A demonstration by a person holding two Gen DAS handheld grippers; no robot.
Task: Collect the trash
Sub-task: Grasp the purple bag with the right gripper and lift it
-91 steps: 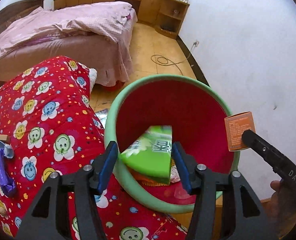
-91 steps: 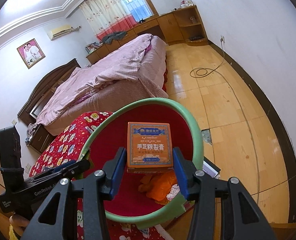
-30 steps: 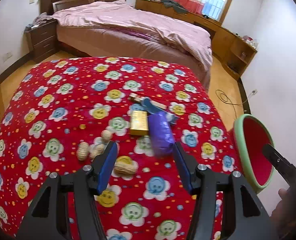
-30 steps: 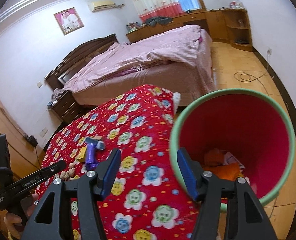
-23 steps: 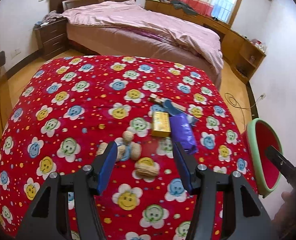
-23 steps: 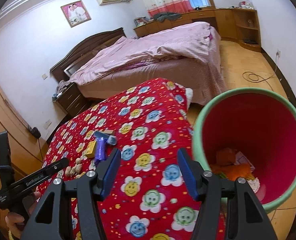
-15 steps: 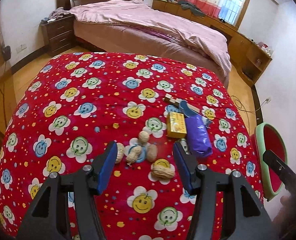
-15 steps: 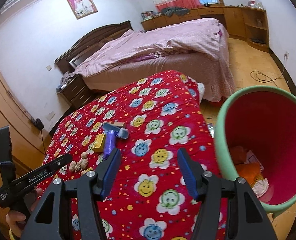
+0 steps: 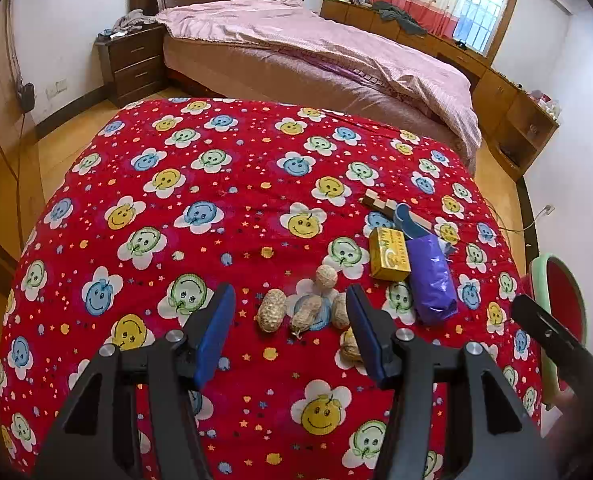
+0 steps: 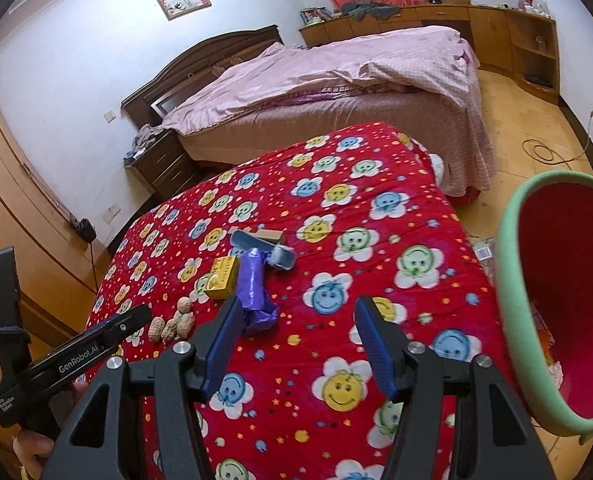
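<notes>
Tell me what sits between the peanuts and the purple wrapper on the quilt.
In the left wrist view, the yellow box lies between the peanuts and the purple wrapper, its long side against the wrapper; only patterned quilt separates it from the nearest peanut.

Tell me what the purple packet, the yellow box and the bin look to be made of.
Purple packet: likely glossy plastic film, crinkled and shiny. Yellow box: seemingly printed cardboard, with sharp folded edges. Bin: probably smooth moulded plastic, with a green rim and red inside.
</notes>
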